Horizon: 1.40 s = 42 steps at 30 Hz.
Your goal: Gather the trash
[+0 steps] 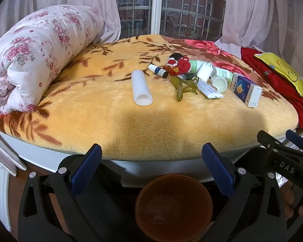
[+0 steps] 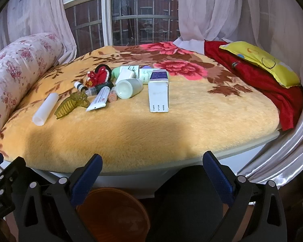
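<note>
Both claws gape above an empty brown bin

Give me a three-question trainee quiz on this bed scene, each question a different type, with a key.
1. True or false: the left claw is shut on the white tube.
2. The brown bin is: A) on the bed, B) on the floor below the bed edge, C) on the windowsill.
3. Fill in: the yellow-green hair clip lies between the white tube and the ______ tube.

Key: 1 false; 2 B; 3 squeeze.
</note>
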### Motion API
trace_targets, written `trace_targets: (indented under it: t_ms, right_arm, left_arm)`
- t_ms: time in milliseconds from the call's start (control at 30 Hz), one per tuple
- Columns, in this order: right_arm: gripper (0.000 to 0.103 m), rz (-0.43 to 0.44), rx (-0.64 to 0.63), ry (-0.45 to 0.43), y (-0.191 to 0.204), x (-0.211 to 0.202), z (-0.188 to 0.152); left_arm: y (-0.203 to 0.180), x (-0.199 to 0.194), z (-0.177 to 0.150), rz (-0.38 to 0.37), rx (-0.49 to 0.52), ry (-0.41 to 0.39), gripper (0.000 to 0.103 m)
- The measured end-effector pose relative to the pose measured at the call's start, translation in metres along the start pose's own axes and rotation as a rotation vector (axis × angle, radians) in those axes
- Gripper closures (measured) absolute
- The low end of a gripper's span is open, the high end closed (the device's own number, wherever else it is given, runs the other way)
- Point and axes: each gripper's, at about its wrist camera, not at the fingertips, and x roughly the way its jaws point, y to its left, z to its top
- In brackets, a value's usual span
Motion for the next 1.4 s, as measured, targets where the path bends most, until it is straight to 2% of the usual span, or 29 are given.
trace_targets:
  t_ms: [633, 800, 933, 1133, 1233, 1400]
  right_arm:
    - [0.005, -0.005, 0.014, -0.004, -0.008, 0.002, 0.004]
    - [0.005, -0.004, 0.018, -0.005, -0.013, 0.008, 0.019]
    - [0.005, 0.025, 0.015, 0.005, -0.022, 0.018, 0.049]
    - [0.005, 0.063, 0.002, 0.111, -0.032, 0.054, 0.106]
    - [0.005, 0.072, -0.005, 0.217, -0.033, 0.088, 0.134]
    - [0.005, 0.093, -0.036, 0.38, -0.025, 0.136, 0.155]
  left_arm:
    - [-0.001, 0.003, 0.0, 0.009, 0.01, -0.001, 0.006]
    - [0.003, 0.005, 0.0, 0.011, 0.001, 0.008, 0.006]
    - [0.006, 0.008, 0.001, 0.015, 0.006, 0.014, 0.006]
    - [0.009, 0.017, 0.005, 0.023, 0.012, 0.027, 0.006]
    - [0.011, 0.025, 0.007, 0.024, 0.008, 0.041, 0.006]
    - [0.018, 0.035, 0.012, 0.02, -0.01, 0.055, 0.006]
